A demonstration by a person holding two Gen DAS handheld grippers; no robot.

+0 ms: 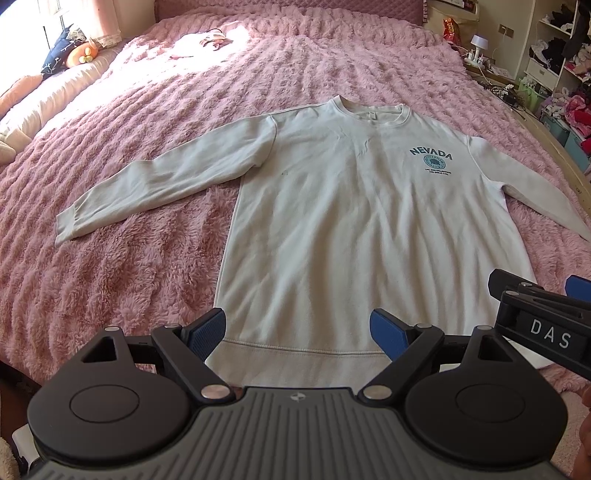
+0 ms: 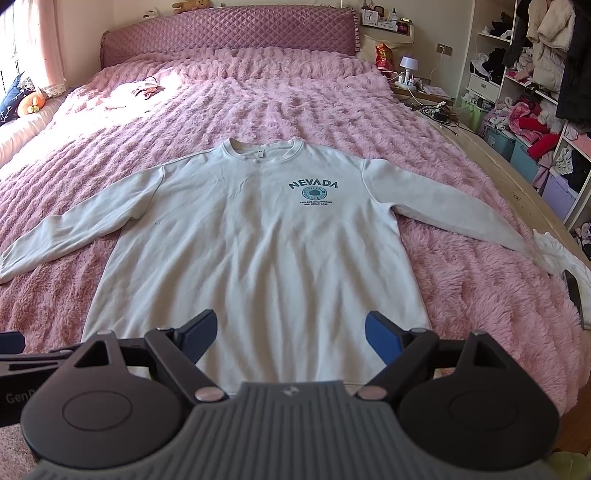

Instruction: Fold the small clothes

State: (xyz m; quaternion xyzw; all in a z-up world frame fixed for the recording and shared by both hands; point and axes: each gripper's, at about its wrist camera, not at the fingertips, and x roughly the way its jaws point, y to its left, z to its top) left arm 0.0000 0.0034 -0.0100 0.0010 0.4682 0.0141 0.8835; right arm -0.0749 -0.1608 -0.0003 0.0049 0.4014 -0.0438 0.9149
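A pale grey long-sleeved sweatshirt [image 1: 332, 221] with a blue NEVADA print lies flat and face up on the pink bed, sleeves spread out to both sides, neck at the far end. It also shows in the right wrist view [image 2: 266, 251]. My left gripper [image 1: 297, 334] is open and empty, just above the hem near the sweatshirt's lower left corner. My right gripper [image 2: 291, 338] is open and empty above the hem toward the lower right. The right gripper's body also shows at the right edge of the left wrist view [image 1: 543, 321].
A fluffy pink bedspread [image 2: 461, 280] covers the bed, with a quilted headboard [image 2: 229, 33] at the far end. Small clothes [image 2: 136, 90] lie near the pillows. A white cloth [image 2: 557, 254] and a dark object [image 2: 574, 295] lie at the bed's right edge. Shelves of clothes [image 2: 535, 92] stand right.
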